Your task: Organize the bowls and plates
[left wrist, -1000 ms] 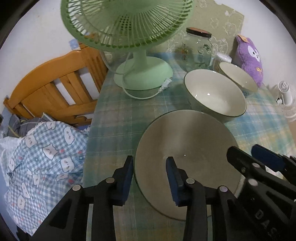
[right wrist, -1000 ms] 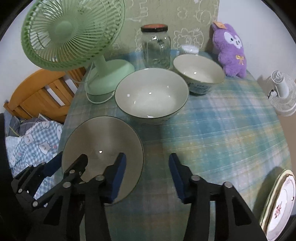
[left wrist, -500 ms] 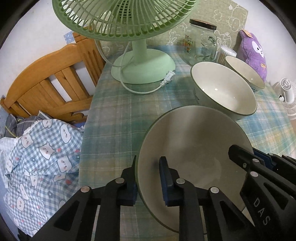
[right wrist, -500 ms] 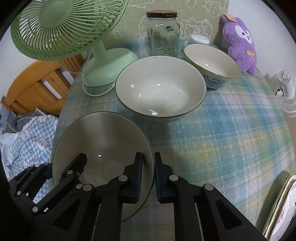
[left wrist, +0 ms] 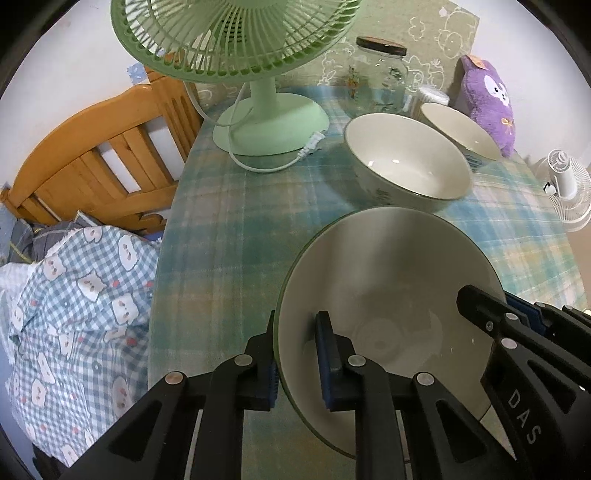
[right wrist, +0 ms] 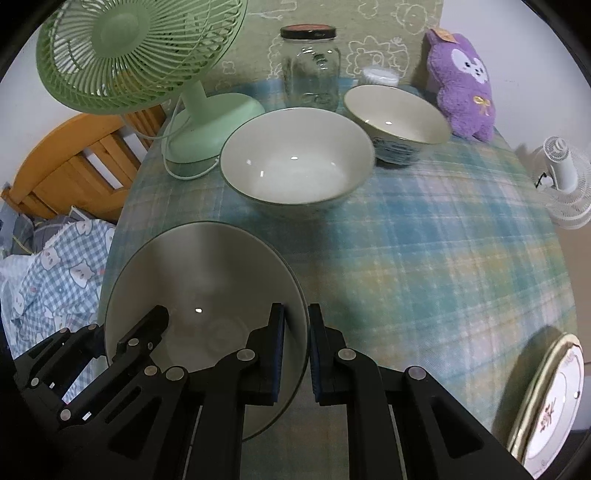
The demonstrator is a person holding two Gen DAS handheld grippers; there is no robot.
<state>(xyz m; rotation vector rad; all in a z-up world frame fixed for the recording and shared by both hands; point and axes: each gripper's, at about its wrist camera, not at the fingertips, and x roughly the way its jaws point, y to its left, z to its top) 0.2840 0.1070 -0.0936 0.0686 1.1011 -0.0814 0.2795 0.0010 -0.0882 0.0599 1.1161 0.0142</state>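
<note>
Left tool (left wrist: 299, 354) and right tool (right wrist: 295, 349) clamped on opposite rims of big bowl (left wrist: 388, 273).

The only readable lettering is "DAS", in pale capitals on the black arm of the right tongs (left wrist: 517, 317), at four o'clock in the left wrist view.

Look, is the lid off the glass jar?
No, the glass jar has its dark lid sitting on top.
</note>
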